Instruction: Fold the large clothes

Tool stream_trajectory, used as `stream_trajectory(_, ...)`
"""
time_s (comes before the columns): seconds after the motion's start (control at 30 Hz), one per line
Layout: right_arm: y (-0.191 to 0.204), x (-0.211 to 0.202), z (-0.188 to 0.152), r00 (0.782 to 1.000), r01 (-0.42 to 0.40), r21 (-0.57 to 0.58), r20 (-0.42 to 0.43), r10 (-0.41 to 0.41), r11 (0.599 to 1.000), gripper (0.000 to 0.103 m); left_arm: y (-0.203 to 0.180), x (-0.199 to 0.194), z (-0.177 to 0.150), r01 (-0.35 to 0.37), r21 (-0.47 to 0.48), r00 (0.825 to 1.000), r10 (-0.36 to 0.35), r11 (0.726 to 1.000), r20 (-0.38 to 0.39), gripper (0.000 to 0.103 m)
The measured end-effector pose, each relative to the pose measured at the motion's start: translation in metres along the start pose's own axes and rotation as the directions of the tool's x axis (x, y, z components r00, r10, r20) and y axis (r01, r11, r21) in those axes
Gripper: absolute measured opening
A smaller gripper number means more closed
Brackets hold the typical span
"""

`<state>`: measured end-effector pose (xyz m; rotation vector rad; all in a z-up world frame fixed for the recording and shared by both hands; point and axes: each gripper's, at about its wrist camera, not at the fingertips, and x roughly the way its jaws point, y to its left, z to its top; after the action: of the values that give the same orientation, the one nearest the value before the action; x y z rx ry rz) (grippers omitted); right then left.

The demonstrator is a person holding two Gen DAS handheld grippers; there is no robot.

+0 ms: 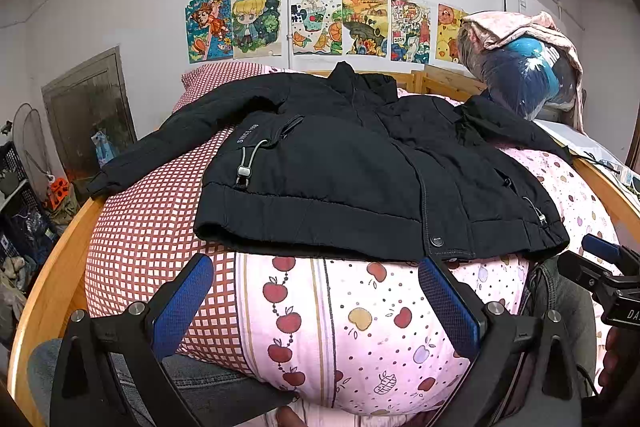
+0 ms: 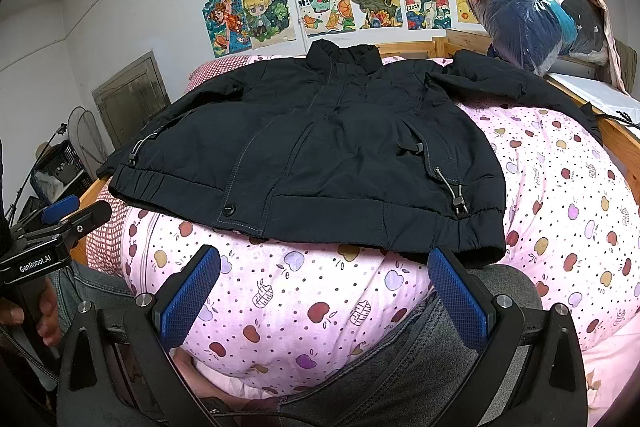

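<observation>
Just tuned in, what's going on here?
A person holds a claw in each hand over a bed. A black jacket lies spread flat, front up, on the apple-print quilt, sleeves out to both sides. The left claw and right claw hover open just short of the hem, gripping nothing. No fold is made yet.

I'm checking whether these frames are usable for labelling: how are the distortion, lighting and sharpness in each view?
Left wrist view: strong fisheye bulge, dark corners; the black jacket is sharp and evenly lit, though its folds are hard to read. Right wrist view: same bowing and vignette; the quilt print is crisp, no glare, the left hand-held gripper at the edge looks stretched.
</observation>
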<state>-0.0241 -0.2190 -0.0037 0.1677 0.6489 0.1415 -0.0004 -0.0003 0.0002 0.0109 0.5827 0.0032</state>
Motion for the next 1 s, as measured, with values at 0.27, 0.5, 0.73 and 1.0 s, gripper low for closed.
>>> stream_trajectory(0.27,0.001,0.002,-0.001,1.0,0.003,0.003,-0.002,-0.003,1.0,0.102,0.002,0.007,0.001,-0.032,0.006,0.999,0.033,0.999,-0.021,0.103)
stream_trajectory(0.5,-0.008,0.009,0.009,0.999,0.021,0.025,0.045,-0.022,0.999,0.102,-0.001,0.023,0.04,-0.044,0.068,0.999,0.046,0.997,-0.026,0.103)
stream_trajectory(0.73,-0.053,0.007,0.045,0.978,0.09,0.133,0.177,-0.113,0.987,0.102,-0.004,0.062,0.118,0.035,0.028,0.998,-0.034,0.999,-0.055,0.103)
stream_trajectory(1.0,-0.165,0.014,0.086,0.95,0.178,0.399,0.168,-0.263,0.899,0.102,-0.06,0.137,0.2,0.12,0.03,0.992,-0.119,0.992,-0.037,0.103)
